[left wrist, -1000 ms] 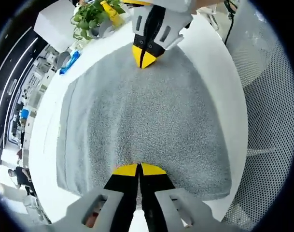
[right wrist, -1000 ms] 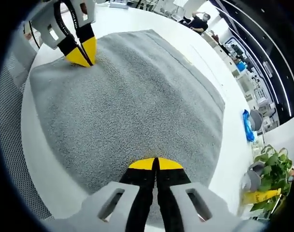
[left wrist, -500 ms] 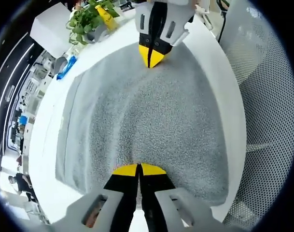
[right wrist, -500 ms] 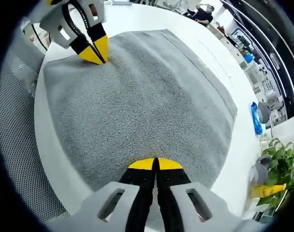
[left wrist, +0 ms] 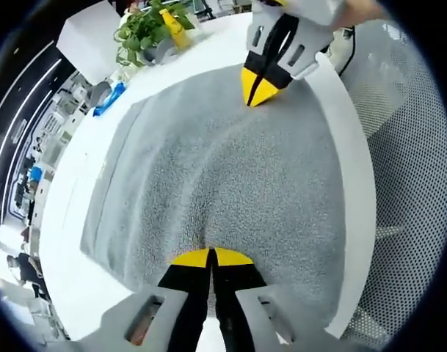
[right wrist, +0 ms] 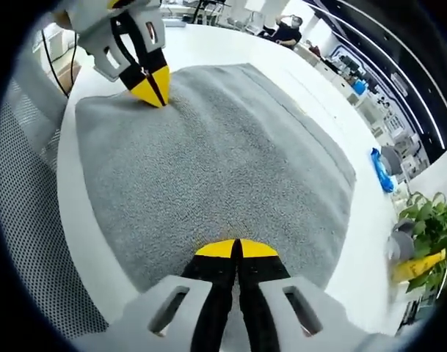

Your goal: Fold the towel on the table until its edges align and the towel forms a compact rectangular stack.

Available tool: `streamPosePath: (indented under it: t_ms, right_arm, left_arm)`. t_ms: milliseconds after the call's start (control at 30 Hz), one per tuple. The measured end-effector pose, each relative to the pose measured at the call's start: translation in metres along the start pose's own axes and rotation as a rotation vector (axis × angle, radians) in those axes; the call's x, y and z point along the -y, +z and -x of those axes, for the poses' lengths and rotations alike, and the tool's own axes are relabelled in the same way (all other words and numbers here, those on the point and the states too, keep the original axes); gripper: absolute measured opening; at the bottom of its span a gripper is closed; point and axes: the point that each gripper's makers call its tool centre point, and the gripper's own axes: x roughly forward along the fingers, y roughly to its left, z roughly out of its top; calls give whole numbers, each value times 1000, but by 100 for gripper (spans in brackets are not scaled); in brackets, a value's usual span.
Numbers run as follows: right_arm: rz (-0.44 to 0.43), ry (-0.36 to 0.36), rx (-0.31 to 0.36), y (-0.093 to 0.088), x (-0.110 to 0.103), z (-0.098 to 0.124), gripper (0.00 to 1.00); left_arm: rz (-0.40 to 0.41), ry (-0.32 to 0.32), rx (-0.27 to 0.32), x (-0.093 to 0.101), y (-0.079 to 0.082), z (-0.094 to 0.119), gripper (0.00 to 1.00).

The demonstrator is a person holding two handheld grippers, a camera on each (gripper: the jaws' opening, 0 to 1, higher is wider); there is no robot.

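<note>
Grey towel [left wrist: 230, 169]: spread on white table [left wrist: 69, 220], near edge partly hidden beneath grippers. Left gripper [left wrist: 211, 257]: yellow tips together, clamped on towel edge. Right gripper [right wrist: 235, 248]: tips together, pinching opposite end of same edge. Potted plant [right wrist: 425, 220]: at table's far corner, cut off, blurred.

Potted plant [left wrist: 142, 28] and yellow bottle [left wrist: 172, 22] beyond the towel's [left wrist: 230, 169] far corner; open table [left wrist: 69, 213] alongside
</note>
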Motion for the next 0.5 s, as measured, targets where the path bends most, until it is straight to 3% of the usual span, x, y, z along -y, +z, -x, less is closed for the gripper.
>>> streamPosePath:
  t_ms: [500]
  right_arm:
    - [-52, 49, 41, 7, -13, 2, 0]
  left_arm:
    - [22, 40, -20, -11, -10, 2, 1]
